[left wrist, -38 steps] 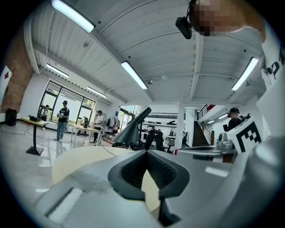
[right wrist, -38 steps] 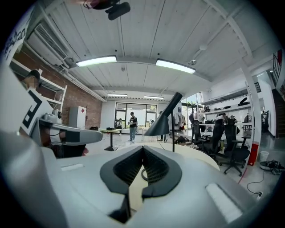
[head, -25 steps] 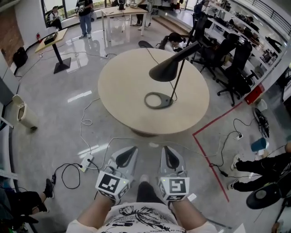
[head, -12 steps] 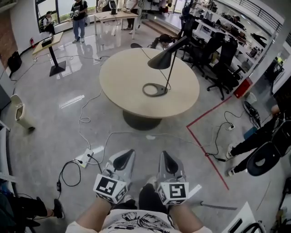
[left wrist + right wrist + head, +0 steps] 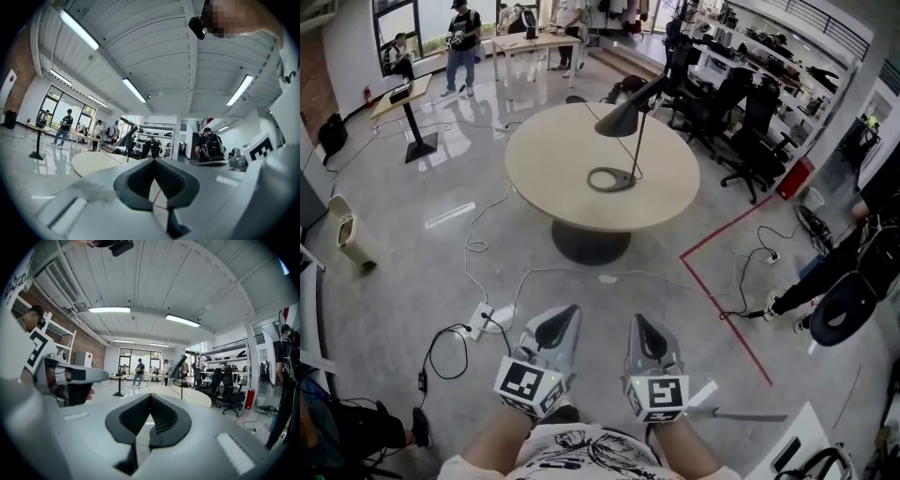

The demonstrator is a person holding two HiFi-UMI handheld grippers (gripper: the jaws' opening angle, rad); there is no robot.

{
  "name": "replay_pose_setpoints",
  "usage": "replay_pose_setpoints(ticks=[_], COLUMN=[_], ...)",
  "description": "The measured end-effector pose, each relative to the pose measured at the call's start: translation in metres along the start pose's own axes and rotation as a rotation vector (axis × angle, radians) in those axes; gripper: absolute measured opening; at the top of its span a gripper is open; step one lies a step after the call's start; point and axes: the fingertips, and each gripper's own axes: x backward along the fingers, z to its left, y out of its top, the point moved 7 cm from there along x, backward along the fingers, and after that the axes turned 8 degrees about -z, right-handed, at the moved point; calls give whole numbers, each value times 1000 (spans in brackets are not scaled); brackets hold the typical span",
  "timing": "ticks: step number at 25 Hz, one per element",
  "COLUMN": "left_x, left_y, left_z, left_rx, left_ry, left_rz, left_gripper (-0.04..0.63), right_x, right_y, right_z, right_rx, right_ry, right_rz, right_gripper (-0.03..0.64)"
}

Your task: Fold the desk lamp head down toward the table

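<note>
A black desk lamp stands on the round beige table (image 5: 553,159), its cone head (image 5: 617,119) raised and tilted on a thin stem above a ring base (image 5: 610,179). My left gripper (image 5: 566,315) and right gripper (image 5: 639,324) are side by side close to my body, over the grey floor and well short of the table. Both are shut with nothing between the pads. The left gripper view has the lamp (image 5: 127,138) small and far beyond the left gripper (image 5: 153,161). In the right gripper view the lamp (image 5: 179,365) is distant past the right gripper (image 5: 150,396).
A power strip (image 5: 478,324) and cables lie on the floor left of me. A red tape line (image 5: 724,281) runs on the right. Office chairs (image 5: 750,122) stand behind the table, a white bin (image 5: 352,240) at left, a person (image 5: 853,272) at right.
The table and lamp now sit smaller and farther away than a second ago. Both grippers stay shut and held in the same spot by my body.
</note>
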Motion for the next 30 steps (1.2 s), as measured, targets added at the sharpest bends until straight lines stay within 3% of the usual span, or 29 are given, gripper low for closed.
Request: replay_pose_setpoints(ticks=[14,30], left_x=[27,36], left_y=[10,9], left_z=[-67,-71], left_rx=[-38,-44], left_ry=[-12,16], left_rz=[-33,-35], left_gripper=[3,3], right_x=[65,73], right_y=[5,3], right_z=[-7,-11], right_rx=[-10,-19], right_ry=[56,48], right_rz=[7,10], right_gripper=[9,9])
